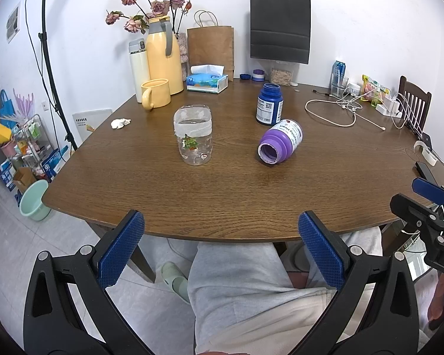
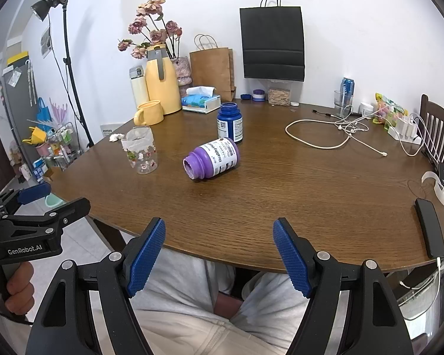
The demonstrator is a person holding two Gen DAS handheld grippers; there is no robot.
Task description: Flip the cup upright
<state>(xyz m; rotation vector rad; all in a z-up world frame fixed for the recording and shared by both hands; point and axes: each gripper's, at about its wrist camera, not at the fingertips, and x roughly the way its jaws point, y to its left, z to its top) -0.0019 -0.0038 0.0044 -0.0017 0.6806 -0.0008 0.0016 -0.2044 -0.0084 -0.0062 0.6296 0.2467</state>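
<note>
A clear glass cup (image 1: 193, 134) with small decals and a white band stands on the brown table (image 1: 222, 195), left of centre; I cannot tell which end is up. It also shows in the right wrist view as the cup (image 2: 140, 151). A purple bottle (image 1: 279, 142) lies on its side, its open mouth toward me. My left gripper (image 1: 221, 222) is open and holds nothing, short of the near table edge, over the person's lap. My right gripper (image 2: 219, 227) is likewise open and holds nothing at the near edge.
A blue bottle (image 1: 269, 105) stands behind the purple one. A yellow mug (image 1: 155, 93), yellow jug (image 1: 162, 59), white flask, tissue box (image 1: 207, 82) and paper bags line the back. Cables (image 1: 334, 112) and a black phone (image 2: 430, 227) lie right.
</note>
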